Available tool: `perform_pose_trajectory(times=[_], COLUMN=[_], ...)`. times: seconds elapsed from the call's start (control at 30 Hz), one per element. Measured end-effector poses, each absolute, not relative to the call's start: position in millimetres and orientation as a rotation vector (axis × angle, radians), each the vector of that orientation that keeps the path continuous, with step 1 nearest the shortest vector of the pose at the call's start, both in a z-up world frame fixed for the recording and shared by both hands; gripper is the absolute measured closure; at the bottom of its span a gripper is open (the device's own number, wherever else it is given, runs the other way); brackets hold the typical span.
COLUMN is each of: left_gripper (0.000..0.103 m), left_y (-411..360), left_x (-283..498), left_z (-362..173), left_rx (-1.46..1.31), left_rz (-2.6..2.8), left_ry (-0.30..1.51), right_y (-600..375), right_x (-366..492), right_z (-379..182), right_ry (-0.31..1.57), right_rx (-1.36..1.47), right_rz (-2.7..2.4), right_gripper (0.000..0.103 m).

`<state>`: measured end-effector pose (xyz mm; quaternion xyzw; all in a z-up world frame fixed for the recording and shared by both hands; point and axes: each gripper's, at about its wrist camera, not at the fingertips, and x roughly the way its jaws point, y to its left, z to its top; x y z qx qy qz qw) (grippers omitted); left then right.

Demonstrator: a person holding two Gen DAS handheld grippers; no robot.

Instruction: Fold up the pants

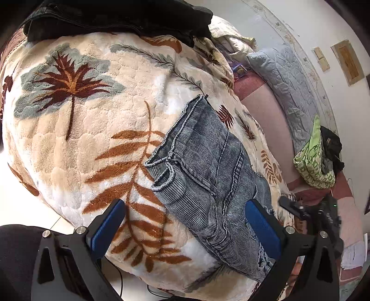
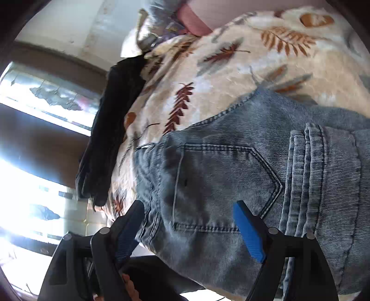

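Jeans (image 1: 208, 176), grey-blue and folded into a compact bundle, lie on the leaf-patterned fleece blanket (image 1: 87, 111) that covers your bed, close to its near edge. Your left gripper (image 1: 185, 222) hovers over the blanket's edge with its blue-padded fingers (image 1: 108, 224) spread wide and gripping nothing; one finger is over the blanket beside the jeans, the other over the denim. Your right gripper (image 2: 189, 222) is likewise released, its fingers (image 2: 248, 233) apart above the back pocket (image 2: 226, 185) of the jeans, with the waistband corner near the darker finger. You can see the hem ends of the legs (image 1: 161, 171) stacked on top of the bundle in the left wrist view. Beyond the jeans, a dark garment (image 1: 115, 18) sits on the blanket's far side, a grey quilted pillow (image 1: 282, 83) leans by the wall, and a green patterned cloth (image 1: 312, 159) lies on the pink sheet.
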<state>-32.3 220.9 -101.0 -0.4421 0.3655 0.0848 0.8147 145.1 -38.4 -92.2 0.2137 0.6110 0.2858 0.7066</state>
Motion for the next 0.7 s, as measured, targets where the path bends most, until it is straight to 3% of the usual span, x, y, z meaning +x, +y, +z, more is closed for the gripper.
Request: perform_pose_trajectory(times=[0.1, 0.57, 0.6, 0.63, 0.67, 0.7], left_gripper=[0.000, 0.001, 0.011, 0.036, 0.052, 0.085], left_y=[228.3, 245.1, 243.4, 241.2, 239.8, 238.1], left_x=[-25.1, -3.7, -3.8, -1.3, -0.1, 2.9], left_z=[-106.9, -106.1, -105.1, -104.2, -105.3, -107.8], left_rx=[-1.000, -1.086, -1.070, -1.047, -1.022, -1.004], left_rz=[0.141, 0.110, 0.105, 0.117, 0.125, 0.121], left_ry=[0.792, 0.732, 0.732, 0.751, 0.778, 0.806], right_y=[-36.9, -26.6, -28.0, -29.5, -30.9, -31.4], right_x=[154.0, 144.1, 143.9, 143.7, 143.3, 143.1], right_z=[-108.6, -104.1, -104.0, -104.3, -103.9, -103.9], right_ry=[1.391, 1.334, 1.330, 1.326, 1.324, 1.322], right_rx=[0.535, 0.394, 0.403, 0.410, 0.413, 0.415], right_rz=[0.622, 0.670, 0.673, 0.677, 0.681, 0.683], right_gripper=[0.002, 0.000, 0.000, 0.000, 0.000, 0.000])
